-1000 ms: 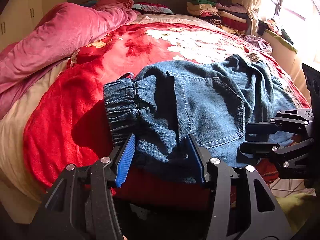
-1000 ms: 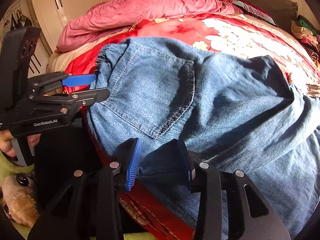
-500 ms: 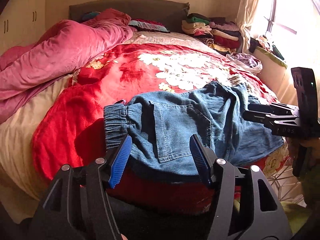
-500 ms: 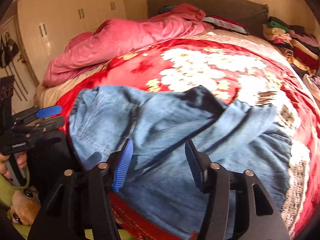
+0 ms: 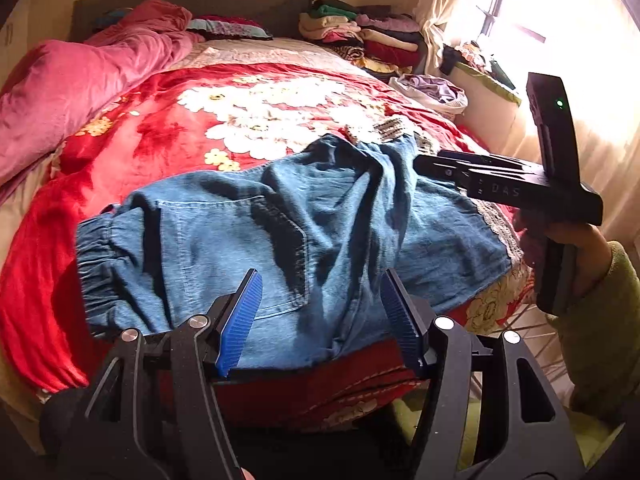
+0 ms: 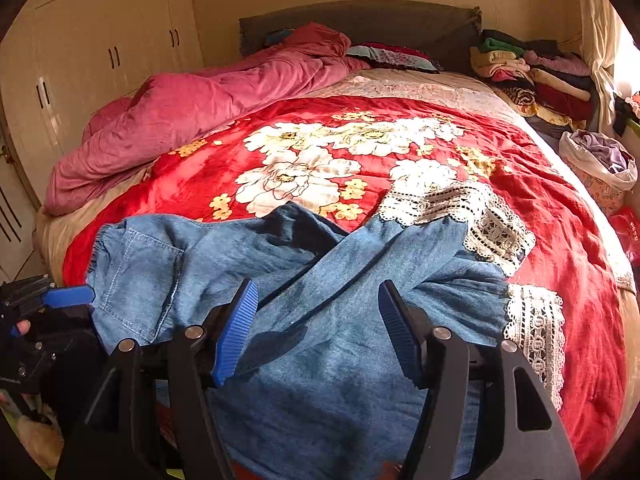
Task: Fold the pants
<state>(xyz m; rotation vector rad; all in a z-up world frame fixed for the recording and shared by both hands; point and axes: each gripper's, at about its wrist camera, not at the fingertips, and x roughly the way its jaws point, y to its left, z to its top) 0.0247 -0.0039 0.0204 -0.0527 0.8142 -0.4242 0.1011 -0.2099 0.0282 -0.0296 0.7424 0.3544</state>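
Bedroom, red floral blanket [image 6: 400, 128] | denim pants [image 6: 320, 320] lie rumpled at the near edge | left gripper [image 5: 320, 316] and right gripper [image 6: 316, 328] both spread, empty | we judge regrasp next: pinch lace hems [image 6: 496, 236], fold toward waistband [image 5: 96, 264].

Pants [image 6: 320, 312] lie across near edge of bed [image 6: 580, 216], waistband at left, lace-edged legs [image 6: 496, 236] crossed at right. Rumpled duvet [image 6: 192, 120] along bed's left side. Stacked clothes [image 6: 532, 76] at far right corner by headboard [image 6: 360, 20]; wardrobe [image 6: 100, 60] left of bed.
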